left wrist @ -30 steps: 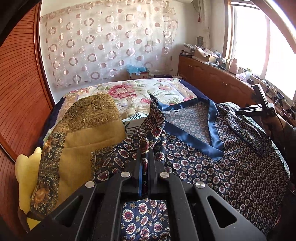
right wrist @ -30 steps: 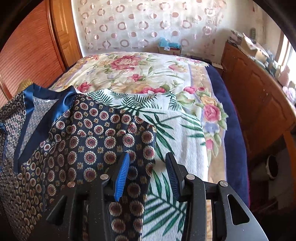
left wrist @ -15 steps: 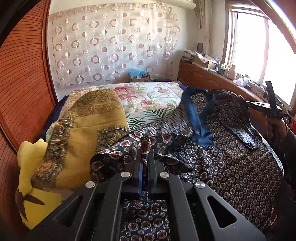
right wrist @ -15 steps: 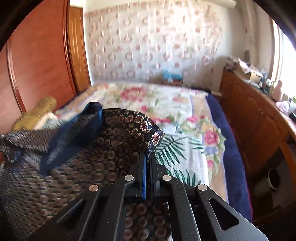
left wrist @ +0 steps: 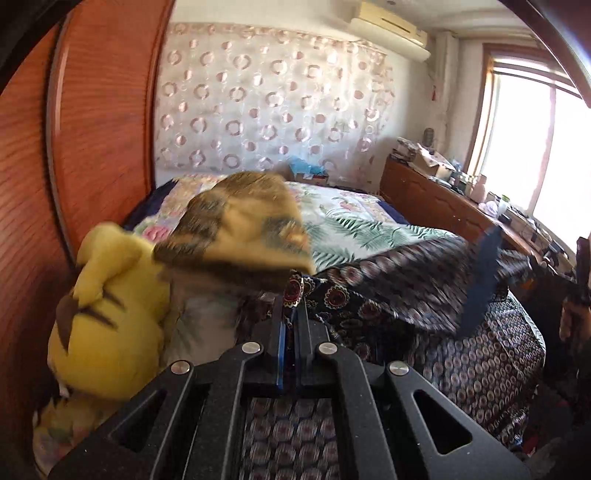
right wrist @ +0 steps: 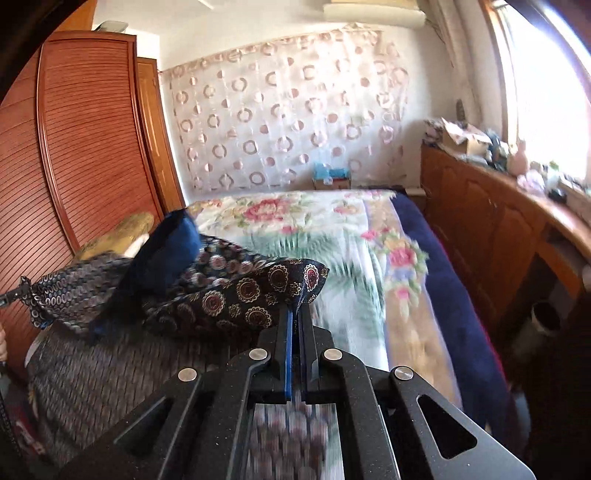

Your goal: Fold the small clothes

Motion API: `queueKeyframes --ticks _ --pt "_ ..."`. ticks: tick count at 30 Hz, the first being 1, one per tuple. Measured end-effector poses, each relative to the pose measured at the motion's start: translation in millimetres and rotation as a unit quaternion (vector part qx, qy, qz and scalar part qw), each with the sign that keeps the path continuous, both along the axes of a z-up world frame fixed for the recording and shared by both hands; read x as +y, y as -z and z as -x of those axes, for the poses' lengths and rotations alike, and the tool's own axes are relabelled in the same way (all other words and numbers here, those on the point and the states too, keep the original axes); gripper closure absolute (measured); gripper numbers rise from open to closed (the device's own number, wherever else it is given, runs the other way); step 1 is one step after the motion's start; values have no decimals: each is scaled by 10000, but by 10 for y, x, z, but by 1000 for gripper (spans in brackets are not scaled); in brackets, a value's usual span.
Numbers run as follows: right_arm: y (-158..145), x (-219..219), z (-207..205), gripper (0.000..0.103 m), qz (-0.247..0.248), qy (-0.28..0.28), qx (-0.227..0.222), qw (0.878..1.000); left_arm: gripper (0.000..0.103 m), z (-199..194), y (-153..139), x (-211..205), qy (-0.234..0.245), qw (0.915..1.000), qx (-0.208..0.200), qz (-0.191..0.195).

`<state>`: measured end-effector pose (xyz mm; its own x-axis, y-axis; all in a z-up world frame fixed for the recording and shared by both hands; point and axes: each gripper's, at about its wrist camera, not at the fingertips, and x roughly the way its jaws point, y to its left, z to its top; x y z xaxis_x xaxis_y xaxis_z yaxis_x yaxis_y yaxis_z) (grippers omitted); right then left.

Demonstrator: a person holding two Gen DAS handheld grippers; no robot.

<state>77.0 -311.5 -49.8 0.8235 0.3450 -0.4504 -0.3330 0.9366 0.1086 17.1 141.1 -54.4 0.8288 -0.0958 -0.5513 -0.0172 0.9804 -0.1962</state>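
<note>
**Patterned garment lifted over the bed, one corner pinched in each gripper**

Setting: a bedroom, with a bed (right wrist: 369,258) covered by a floral and palm-leaf spread; the frames are partly motion-blurred.

Left wrist view, near to far:
- At 6 o'clock the left gripper (left wrist: 290,314) is seen with its jaws drawn nearly together; a corner of the navy medallion-print garment (left wrist: 406,291) is pinched between them.
- From that corner the cloth is carried toward 3 o'clock, where it is draped over the near bed edge. A blue trim band (left wrist: 480,280) is seen crossing it.
- At 9 o'clock a yellow plush toy (left wrist: 107,314) is seen, just beside the gripper and against the wooden wardrobe (left wrist: 92,129).
- A mustard-gold cloth (left wrist: 240,229) is seen above the fingers at 11 o'clock, blurred.
- At 12 o'clock a circle-print curtain (left wrist: 273,110) is hung on the far wall, under an air conditioner (left wrist: 389,27).
- At 2 o'clock a wooden sideboard (left wrist: 436,199) loaded with clutter is placed under a bright window (left wrist: 535,140).

Right wrist view, near to far:
- At 6 o'clock the right gripper (right wrist: 295,314) is likewise nearly closed, and another corner of the garment is clamped in it.
- The cloth is stretched toward 9 o'clock, raised above the spread; its far end is bunched at the frame's left edge.
- A small box (right wrist: 330,177) is seen at 12 o'clock, at the curtain's foot.
</note>
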Motion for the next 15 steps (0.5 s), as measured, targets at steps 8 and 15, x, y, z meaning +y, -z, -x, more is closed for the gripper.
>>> queueKeyframes --ticks 8,15 --pt "402 -216 672 101 130 -60 532 9985 99 333 264 272 -403 9986 328 53" --pt "577 -235 771 101 377 -215 972 9943 99 302 355 263 -395 9981 468 -46"
